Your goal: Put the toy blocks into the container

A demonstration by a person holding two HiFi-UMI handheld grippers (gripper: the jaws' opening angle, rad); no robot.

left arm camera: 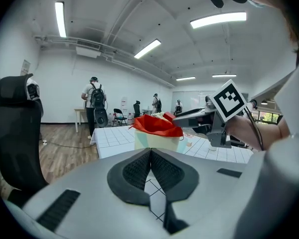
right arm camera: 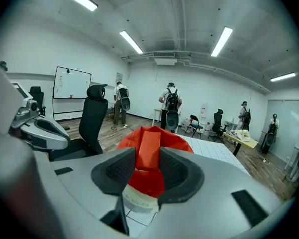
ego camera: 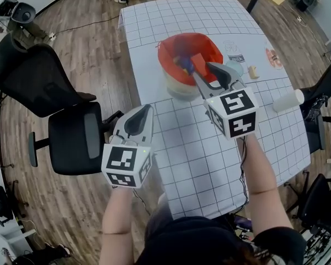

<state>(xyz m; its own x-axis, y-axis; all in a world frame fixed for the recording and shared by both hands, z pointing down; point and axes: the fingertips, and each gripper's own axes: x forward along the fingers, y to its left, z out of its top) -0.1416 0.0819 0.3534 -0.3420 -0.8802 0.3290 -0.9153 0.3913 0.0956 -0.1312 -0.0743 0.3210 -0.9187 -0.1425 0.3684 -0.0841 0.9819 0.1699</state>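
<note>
Gridded table (ego camera: 198,159) centre. Red-lined container (ego camera: 166,54) far centre on table. Right gripper (ego camera: 203,69) above container rim, jaws pinching red block (right arm camera: 149,151) over liner. Left gripper (ego camera: 145,112) near left at table edge, jaws pressed together, empty.

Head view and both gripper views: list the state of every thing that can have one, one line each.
left tool: jaws together, empty, held beside the table.
right tool: shut on the red block, over the container.
red block: gripped, not yet released.
container: upright on the table, open, red liner inside, some toys already in.
office chair: unoccupied.
</note>
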